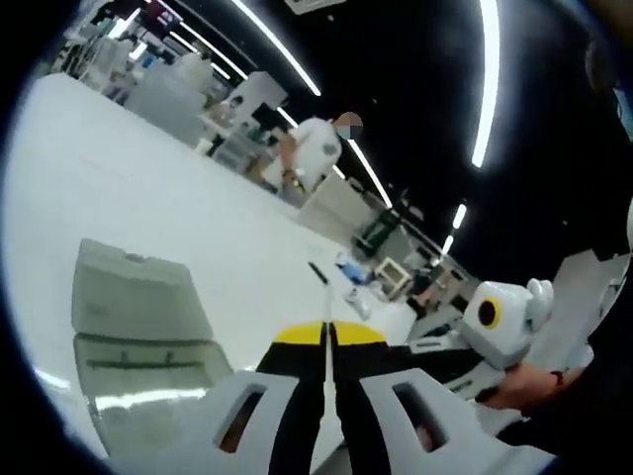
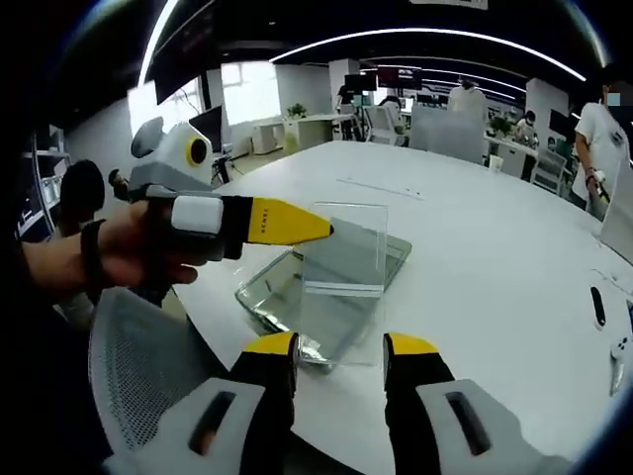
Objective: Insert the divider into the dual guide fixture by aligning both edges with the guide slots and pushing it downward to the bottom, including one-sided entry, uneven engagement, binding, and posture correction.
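Observation:
The divider (image 2: 343,252) is a clear plate held upright over the table, with my left gripper (image 2: 321,230) shut on its upper left edge. In the left gripper view, the left gripper (image 1: 327,332) has its yellow tips pressed together, and the divider shows as a thin pale line between the jaws. The clear guide fixture (image 2: 272,297) lies on the white table under and behind the plate; it also appears as a fixture (image 1: 138,317) to the left of the jaws. My right gripper (image 2: 341,348) stands open just before the plate's lower edge, with nothing between its fingers.
The white table (image 2: 475,257) is wide, and its near edge runs close to my right gripper. A grey mesh chair (image 2: 138,366) sits below that edge. A black pen (image 2: 597,305) lies at the far right. A person's hand (image 2: 119,252) holds the left gripper. People and desks stand behind.

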Action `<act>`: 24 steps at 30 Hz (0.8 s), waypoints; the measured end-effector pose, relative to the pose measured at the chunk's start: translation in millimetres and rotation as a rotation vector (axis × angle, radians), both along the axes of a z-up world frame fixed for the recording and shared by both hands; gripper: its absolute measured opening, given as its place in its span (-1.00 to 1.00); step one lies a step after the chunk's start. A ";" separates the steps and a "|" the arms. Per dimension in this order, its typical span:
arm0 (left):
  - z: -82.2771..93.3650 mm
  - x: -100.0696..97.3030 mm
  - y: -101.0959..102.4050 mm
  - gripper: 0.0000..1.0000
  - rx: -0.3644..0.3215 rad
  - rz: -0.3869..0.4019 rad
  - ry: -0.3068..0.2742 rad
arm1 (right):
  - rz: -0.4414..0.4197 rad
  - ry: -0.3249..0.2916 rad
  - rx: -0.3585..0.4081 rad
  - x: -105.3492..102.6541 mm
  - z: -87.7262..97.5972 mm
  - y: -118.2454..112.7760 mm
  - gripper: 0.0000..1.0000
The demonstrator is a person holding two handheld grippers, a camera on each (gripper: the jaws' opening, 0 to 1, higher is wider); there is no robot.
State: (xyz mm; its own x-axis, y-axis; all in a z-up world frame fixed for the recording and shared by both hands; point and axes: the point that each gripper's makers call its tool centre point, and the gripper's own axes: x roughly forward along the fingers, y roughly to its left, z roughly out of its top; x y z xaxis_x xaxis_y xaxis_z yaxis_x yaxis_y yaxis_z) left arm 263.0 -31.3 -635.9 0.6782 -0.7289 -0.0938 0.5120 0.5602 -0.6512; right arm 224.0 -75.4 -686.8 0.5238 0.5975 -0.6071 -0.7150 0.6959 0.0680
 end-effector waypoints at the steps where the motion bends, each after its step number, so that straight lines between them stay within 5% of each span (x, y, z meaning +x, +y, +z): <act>1: -0.4 0.6 1.3 -1.00 -0.003 0.003 0.003 | 0.004 -0.002 0.012 0.2 0.7 0.6 -0.36; 24: 2.6 -23.2 14.3 -1.00 -0.078 0.014 0.054 | 0.056 0.125 0.328 -10.9 18.7 14.7 -0.40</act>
